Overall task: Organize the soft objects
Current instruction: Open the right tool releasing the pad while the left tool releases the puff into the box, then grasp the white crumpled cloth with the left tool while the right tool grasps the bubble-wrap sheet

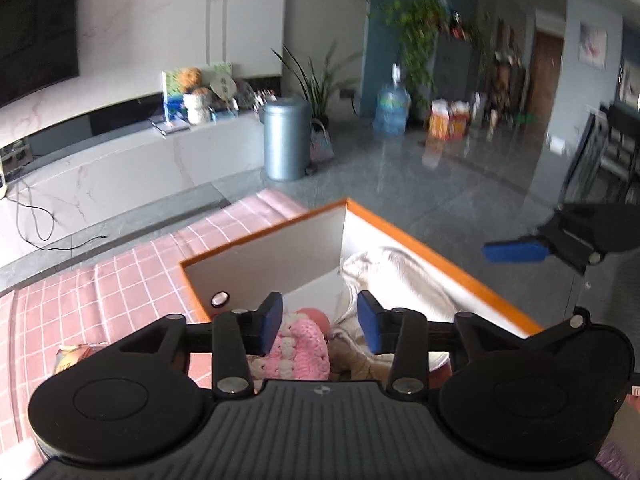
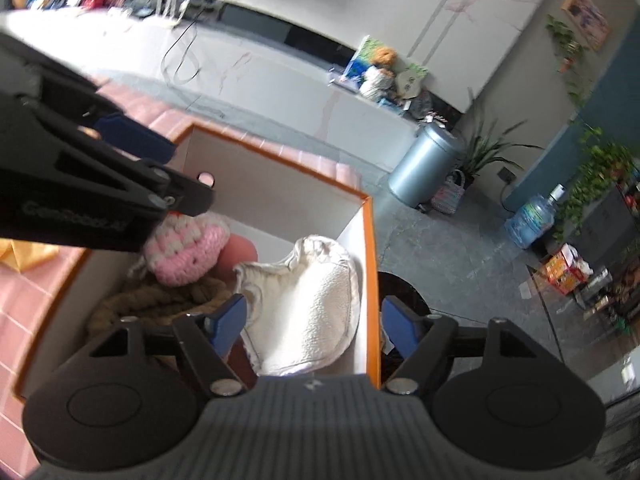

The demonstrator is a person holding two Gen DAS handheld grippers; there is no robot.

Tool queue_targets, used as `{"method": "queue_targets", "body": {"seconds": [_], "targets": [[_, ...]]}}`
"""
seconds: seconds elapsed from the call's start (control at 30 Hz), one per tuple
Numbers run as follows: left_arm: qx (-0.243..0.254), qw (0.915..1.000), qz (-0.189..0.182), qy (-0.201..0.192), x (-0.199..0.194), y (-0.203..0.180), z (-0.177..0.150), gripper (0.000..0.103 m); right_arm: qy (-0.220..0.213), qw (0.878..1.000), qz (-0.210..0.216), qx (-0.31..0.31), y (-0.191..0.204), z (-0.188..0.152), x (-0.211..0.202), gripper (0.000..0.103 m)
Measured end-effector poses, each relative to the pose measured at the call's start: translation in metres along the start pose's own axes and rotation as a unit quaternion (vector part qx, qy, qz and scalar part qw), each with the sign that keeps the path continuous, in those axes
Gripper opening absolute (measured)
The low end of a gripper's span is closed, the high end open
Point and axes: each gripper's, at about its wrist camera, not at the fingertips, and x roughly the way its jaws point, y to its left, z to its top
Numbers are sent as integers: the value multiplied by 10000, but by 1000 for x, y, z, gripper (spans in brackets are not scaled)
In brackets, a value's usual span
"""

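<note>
Partly hiding pink crochet piece [image 1: 298,346] behind left gripper [image 1: 320,322] | hovering over orange-rimmed box [image 1: 440,258], jaws apart, gripping nothing | right gripper [image 2: 312,326] likewise gaping, straddling box wall, white cloth [image 2: 308,312] below

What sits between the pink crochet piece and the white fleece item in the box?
A peach-pink rounded object lies between the pink crochet piece and white fleece item, clearest in the right wrist view.

I see crocheted yarn hat [image 2: 188,252] | fleecy cloth [image 2: 312,320] | smooth card box [image 2: 370,280] | glossy floor [image 1: 440,184] | brushed-metal bin [image 1: 286,140]
</note>
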Motion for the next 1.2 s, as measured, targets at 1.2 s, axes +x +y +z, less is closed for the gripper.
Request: {"method": "queue_targets", "body": {"seconds": [1.2], "targets": [[-2020, 9538, 2212, -218, -148, 159, -184, 71, -973, 9669, 1696, 1642, 205, -13, -55, 79]]}}
